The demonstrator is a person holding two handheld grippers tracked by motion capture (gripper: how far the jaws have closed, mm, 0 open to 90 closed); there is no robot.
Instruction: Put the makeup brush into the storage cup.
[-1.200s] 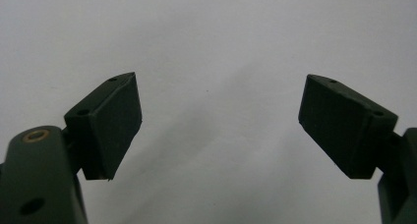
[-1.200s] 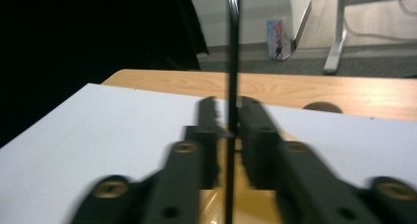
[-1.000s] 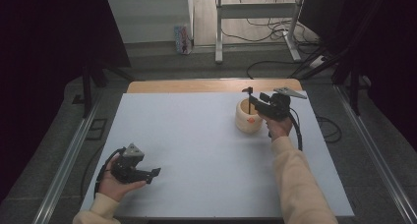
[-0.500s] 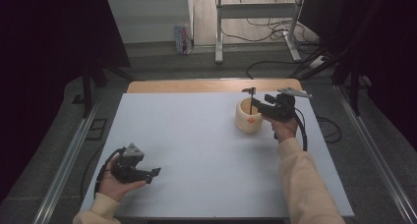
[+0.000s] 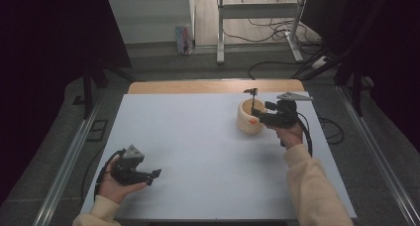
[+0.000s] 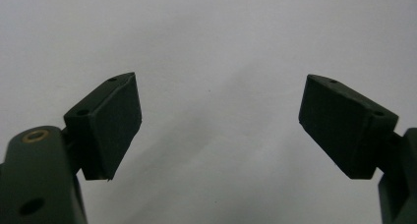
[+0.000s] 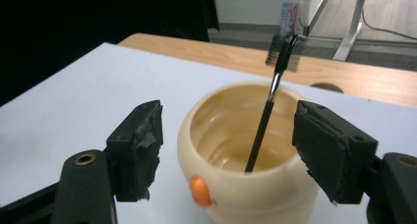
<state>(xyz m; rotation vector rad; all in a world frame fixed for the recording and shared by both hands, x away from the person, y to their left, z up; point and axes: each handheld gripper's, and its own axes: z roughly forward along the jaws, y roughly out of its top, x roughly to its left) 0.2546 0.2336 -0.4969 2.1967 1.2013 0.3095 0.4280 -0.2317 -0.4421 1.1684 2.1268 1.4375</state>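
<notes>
A cream round cup [image 5: 246, 123] with an orange spot stands on the white table top [image 5: 198, 137], right of the middle. A thin black brush [image 5: 253, 100] leans in it, bristles up. My right gripper [image 5: 258, 116] is open just right of the cup, level with its rim. In the right gripper view the cup [image 7: 246, 194] sits a little beyond the two jaws of this gripper [image 7: 226, 113], and the brush [image 7: 265, 121] rests against the inner wall, touched by neither jaw. My left gripper [image 5: 155, 174] lies open near the front left edge; its jaws [image 6: 219, 94] hold nothing.
A wooden strip [image 5: 213, 86] runs along the table's far edge. Metal rails [image 5: 64, 166] flank both sides. Behind the table are desk legs [image 5: 220, 32], floor cables [image 5: 277, 67] and a small colourful box [image 5: 183, 39]. White surface spreads between the two grippers.
My right gripper has drawn back slightly to the right and towards the person, away from the cup. The brush stays standing in the cup. The left gripper has not moved.
</notes>
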